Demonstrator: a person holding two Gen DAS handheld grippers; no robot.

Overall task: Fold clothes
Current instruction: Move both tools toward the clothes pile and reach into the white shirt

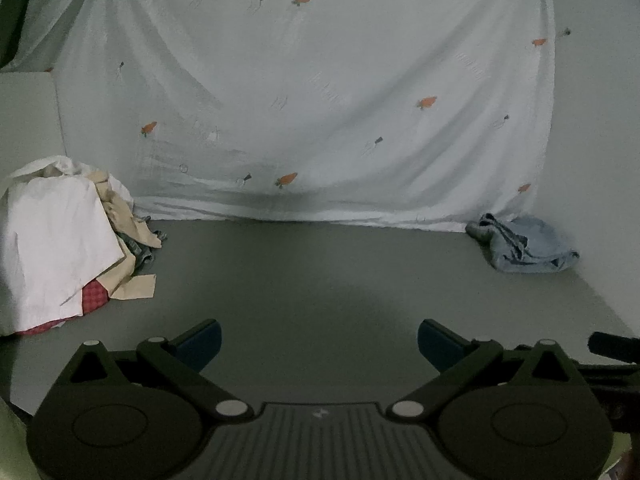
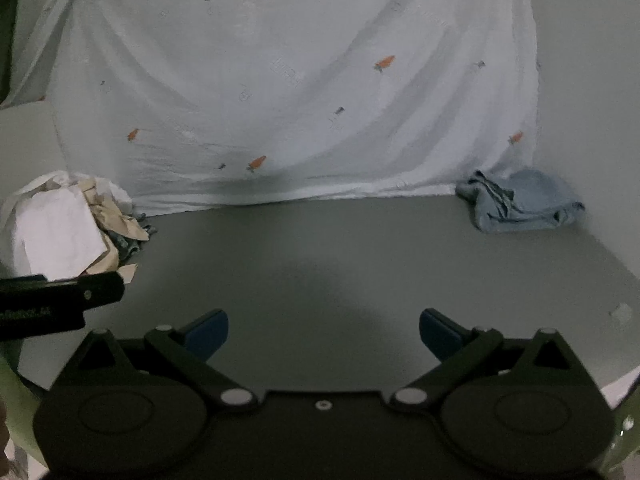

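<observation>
Left wrist view: the left gripper spreads wide, empty, above the smooth grey tabletop, whose centre lies open. A crumpled pile of white, beige and red-checked clothes sits middle-left; a bunched pale blue garment sits middle-right, against the draped carrot-print sheet. The right gripper also gapes, empty.

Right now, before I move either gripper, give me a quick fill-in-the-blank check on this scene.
1. Both the left gripper and the right gripper are ____.
2. The backdrop sheet is printed with orange ____.
3. The folded garment at far right is light ____.

Missing words: open; carrots; blue
</observation>
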